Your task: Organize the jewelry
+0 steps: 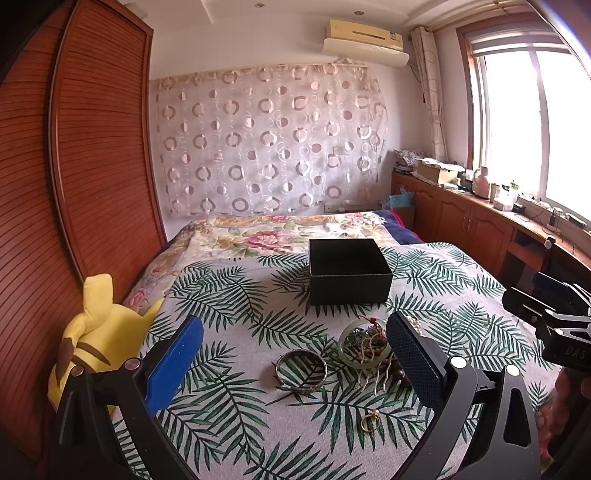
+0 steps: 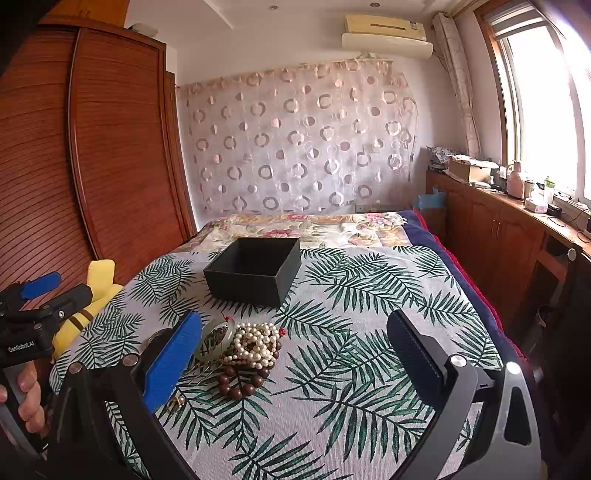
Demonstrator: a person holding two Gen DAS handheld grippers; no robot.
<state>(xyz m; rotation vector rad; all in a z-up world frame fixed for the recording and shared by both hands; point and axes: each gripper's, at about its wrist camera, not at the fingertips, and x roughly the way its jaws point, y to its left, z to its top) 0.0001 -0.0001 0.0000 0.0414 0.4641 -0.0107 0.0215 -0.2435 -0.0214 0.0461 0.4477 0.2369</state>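
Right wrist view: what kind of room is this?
Most likely a bedroom in a home. A bed with a leaf-print cover fills the middle, a tall wooden wardrobe stands on the left, and an air conditioner hangs above a curtained wall.

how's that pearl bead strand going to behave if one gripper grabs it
The pearl strand lies coiled in loose loops, so it will probably go floppy and dangle once lifted. Its round, glossy beads may slip between flat pads. It rests on the brown bead bracelet and against the green bangle, so it could snag and drag them.
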